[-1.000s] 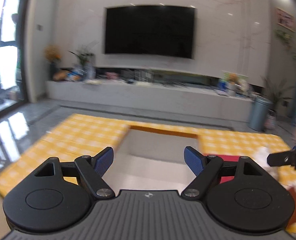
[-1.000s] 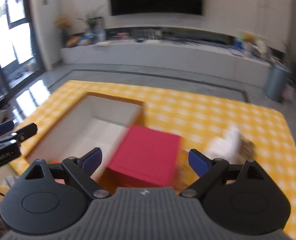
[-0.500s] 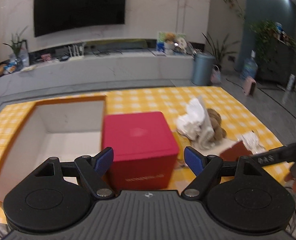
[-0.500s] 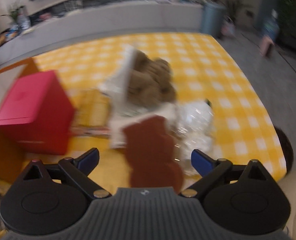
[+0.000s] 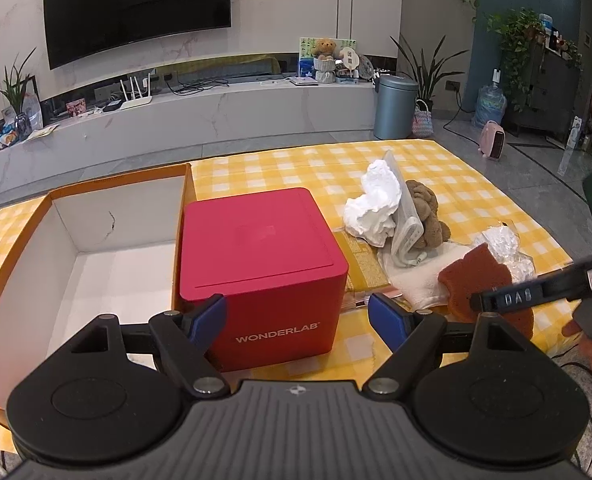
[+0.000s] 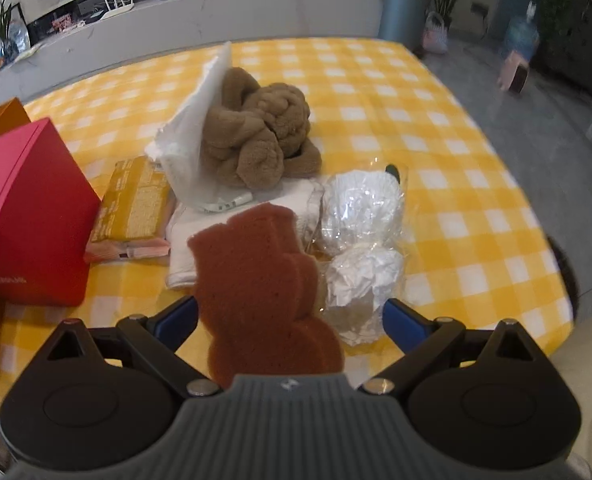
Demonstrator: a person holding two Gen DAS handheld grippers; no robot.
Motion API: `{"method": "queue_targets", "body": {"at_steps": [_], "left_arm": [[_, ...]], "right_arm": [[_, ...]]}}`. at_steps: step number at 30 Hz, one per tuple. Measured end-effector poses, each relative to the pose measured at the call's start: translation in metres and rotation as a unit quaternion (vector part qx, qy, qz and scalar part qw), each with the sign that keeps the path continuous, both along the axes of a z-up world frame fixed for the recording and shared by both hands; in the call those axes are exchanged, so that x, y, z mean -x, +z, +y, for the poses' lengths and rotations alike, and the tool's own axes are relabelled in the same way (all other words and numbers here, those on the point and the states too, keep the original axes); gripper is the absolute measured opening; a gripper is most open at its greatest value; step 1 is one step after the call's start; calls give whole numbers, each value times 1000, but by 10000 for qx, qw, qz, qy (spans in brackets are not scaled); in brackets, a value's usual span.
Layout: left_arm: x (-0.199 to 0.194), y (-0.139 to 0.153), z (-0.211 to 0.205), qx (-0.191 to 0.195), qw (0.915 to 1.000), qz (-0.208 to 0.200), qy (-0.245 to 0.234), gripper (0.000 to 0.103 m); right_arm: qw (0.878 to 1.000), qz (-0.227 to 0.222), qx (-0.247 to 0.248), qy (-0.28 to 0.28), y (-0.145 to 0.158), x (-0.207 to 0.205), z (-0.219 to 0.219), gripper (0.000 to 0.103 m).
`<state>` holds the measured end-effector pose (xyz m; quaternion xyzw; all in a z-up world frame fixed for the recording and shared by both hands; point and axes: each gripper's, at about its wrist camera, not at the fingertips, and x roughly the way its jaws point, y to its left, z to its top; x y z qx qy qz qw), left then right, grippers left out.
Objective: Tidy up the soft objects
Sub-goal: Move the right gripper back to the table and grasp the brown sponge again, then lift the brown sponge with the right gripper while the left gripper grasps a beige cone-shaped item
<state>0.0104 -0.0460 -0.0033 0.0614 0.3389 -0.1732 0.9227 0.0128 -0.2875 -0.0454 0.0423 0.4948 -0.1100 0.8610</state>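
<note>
Right wrist view: right tool (image 6: 290, 318) spread wide around brown sponge (image 6: 262, 280), seemingly untouched, left tool (image 5: 297, 318) open, cardboard box (image 5: 76, 240) at left bare, soft pile (image 6: 256, 148) unsorted.

1. A counter (image 5: 447, 168) draped in a yellow-and-white checked cloth carries the clutter.
2. An open orange cardboard box (image 5: 108, 184) with a white interior sits at its left end.
3. A red cube box (image 5: 264, 264), marked WONDERLAB, stands just beside it.
4. A yellow packet (image 6: 136, 200) and a folded white towel (image 6: 184, 248) lie flat on the cloth near the cube.
</note>
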Motion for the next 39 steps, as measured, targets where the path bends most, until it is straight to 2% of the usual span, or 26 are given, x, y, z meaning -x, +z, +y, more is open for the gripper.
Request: {"method": "queue_targets", "body": {"at_steps": [7, 12, 16, 17, 21, 27, 32, 36, 39], "left_arm": [[-4, 4, 5, 28, 9999, 24, 106, 94], [-5, 2, 7, 41, 9999, 63, 110, 94], [-5, 2, 8, 33, 9999, 53, 94, 94], [-5, 2, 8, 34, 9999, 58, 96, 94], [-5, 0, 9, 13, 9999, 114, 121, 94], [-5, -3, 9, -155, 9998, 125, -40, 94], [-3, -7, -14, -635, 9952, 74, -740, 94], [0, -14, -45, -923, 9877, -78, -1259, 94], [0, -28, -67, -1010, 9769, 151, -1878, 94]], "right_arm": [[9959, 115, 884, 170, -2, 13, 32, 97], [9939, 418, 959, 344, -22, -3, 42, 96], [9926, 656, 992, 246, -33, -10, 39, 79], [9930, 631, 979, 177, -32, -8, 37, 78], [9963, 477, 697, 125, -26, 2, 32, 76], [9995, 223, -127, 160, -8, 26, 23, 76], [9932, -396, -1055, -299, 10, 43, -8, 76], [9876, -645, -1334, -523, 12, 47, -20, 76], [9832, -707, -1599, -521, 10, 45, -23, 76]]}}
